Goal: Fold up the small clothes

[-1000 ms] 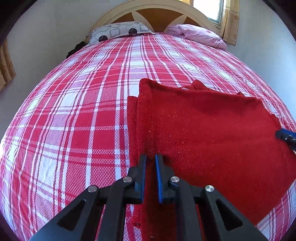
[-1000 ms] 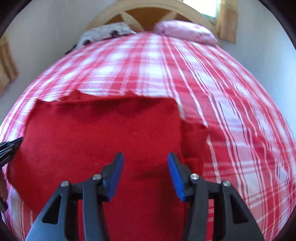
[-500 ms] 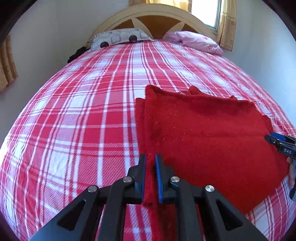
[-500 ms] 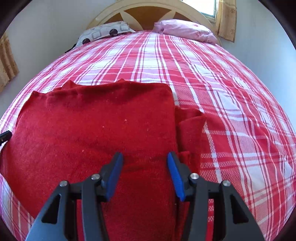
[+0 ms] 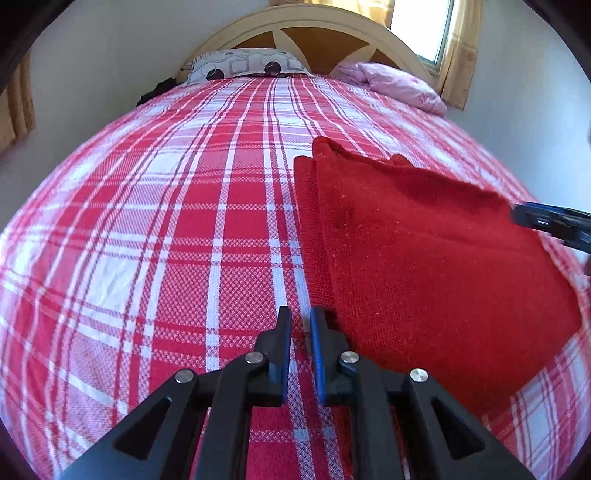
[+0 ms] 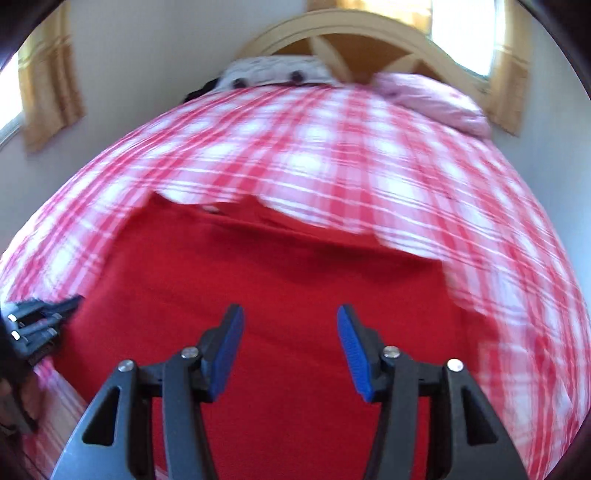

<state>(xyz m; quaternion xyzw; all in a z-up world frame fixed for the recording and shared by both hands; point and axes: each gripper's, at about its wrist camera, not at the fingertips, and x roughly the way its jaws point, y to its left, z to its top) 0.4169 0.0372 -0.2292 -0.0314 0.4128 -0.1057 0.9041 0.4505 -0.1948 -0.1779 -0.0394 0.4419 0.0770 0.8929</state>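
Observation:
A folded red knit garment lies on the plaid bed; it also fills the lower right wrist view. My left gripper sits just left of the garment's near left edge, its jaws nearly closed with only bedsheet showing in the narrow gap. My right gripper is open and empty above the garment's middle. The right gripper's tip shows at the garment's right edge in the left wrist view. The left gripper shows at the garment's left edge in the right wrist view.
The bed has a red and white plaid sheet. A patterned pillow and a pink pillow lie by the wooden headboard. White walls flank the bed; a window with curtains is at the back right.
My left gripper let go of the garment's edge and moved left off it, over the sheet. My right gripper stayed open and shifted left over the garment; its view is blurred.

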